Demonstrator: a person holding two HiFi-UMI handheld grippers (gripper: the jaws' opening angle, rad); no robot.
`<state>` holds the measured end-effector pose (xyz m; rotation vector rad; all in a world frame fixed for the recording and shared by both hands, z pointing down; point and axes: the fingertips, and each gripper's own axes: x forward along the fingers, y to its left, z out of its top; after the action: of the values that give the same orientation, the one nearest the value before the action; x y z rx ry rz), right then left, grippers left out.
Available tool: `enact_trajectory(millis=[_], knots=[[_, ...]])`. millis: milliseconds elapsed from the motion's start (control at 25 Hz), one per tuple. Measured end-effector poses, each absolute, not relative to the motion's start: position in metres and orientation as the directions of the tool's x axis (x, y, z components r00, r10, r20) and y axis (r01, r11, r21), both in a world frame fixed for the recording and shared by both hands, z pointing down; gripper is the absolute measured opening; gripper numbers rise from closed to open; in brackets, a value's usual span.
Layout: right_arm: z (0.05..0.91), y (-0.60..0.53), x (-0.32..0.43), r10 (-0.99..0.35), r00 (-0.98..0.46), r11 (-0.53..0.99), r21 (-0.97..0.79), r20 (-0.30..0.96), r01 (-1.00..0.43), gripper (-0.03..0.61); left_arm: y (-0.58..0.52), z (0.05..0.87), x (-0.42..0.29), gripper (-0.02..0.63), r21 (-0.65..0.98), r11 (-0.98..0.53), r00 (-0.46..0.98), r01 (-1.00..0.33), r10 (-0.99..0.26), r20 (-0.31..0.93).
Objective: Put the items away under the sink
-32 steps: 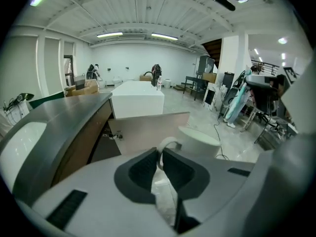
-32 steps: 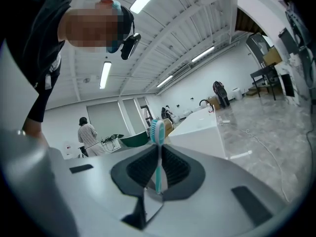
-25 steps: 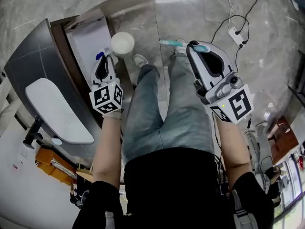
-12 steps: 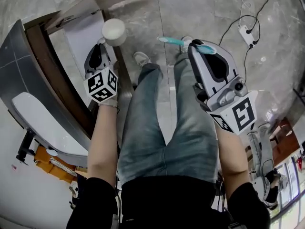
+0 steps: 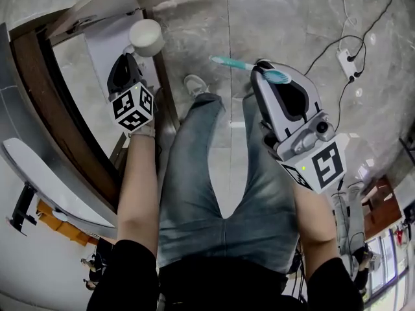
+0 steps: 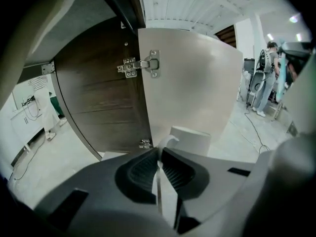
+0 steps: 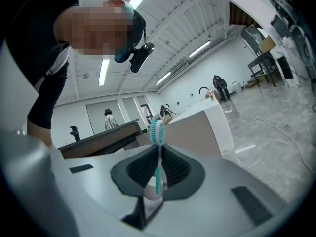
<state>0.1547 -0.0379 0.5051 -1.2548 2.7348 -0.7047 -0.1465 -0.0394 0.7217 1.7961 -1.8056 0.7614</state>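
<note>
While reading the left claw (image 5: pixel 131 58) as clenched on the white mug (image 5: pixel 146 36) handle, just before the open cabinet door (image 6: pixel 192 83), note the right claw (image 5: pixel 264 70) pinching a teal toothbrush (image 5: pixel 235 62) over the floor (image 5: pixel 285 18). Judged: nothing stowed yet; both placements outstanding.

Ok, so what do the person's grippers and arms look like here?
Both the left gripper and right gripper have smooth light-grey shells with black oval insets, dark ribbed fingers, and a white cube bearing black square markers at the rear. The person wears a black short-sleeved top and blue jeans.
</note>
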Motion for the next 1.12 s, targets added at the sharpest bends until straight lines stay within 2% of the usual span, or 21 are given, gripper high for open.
enact_trajectory(millis=[200, 480, 600, 920, 1120], knots=[[0.525, -0.039, 0.146, -0.697, -0.704, 0.602, -0.421, 0.139, -0.679, 0.045, -0.043, 0.745, -0.166, 0.044, -0.1, -0.003, -0.066, -0.995, -0.734, 0.676], [0.549, -0.052, 0.126, -0.664, -0.738, 0.641, -0.419, 0.119, -0.643, 0.044, -0.037, 0.791, -0.193, 0.044, -0.138, 0.091, -0.162, -0.986, -0.702, 0.693], [0.553, -0.052, 0.117, -0.624, -0.773, 0.679, -0.411, 0.111, -0.608, 0.044, -0.047, 0.794, -0.19, 0.046, -0.195, 0.053, -0.172, -0.979, -0.722, 0.67], [0.557, -0.054, 0.112, -0.609, -0.787, 0.696, -0.408, 0.1, -0.591, 0.044, -0.07, 0.797, -0.201, 0.043, -0.211, 0.044, -0.175, -0.977, -0.733, 0.657], [0.564, -0.057, 0.112, -0.6, -0.794, 0.705, -0.403, 0.099, -0.583, 0.044, -0.072, 0.8, -0.214, 0.044, -0.244, 0.11, -0.247, -0.963, -0.72, 0.648]])
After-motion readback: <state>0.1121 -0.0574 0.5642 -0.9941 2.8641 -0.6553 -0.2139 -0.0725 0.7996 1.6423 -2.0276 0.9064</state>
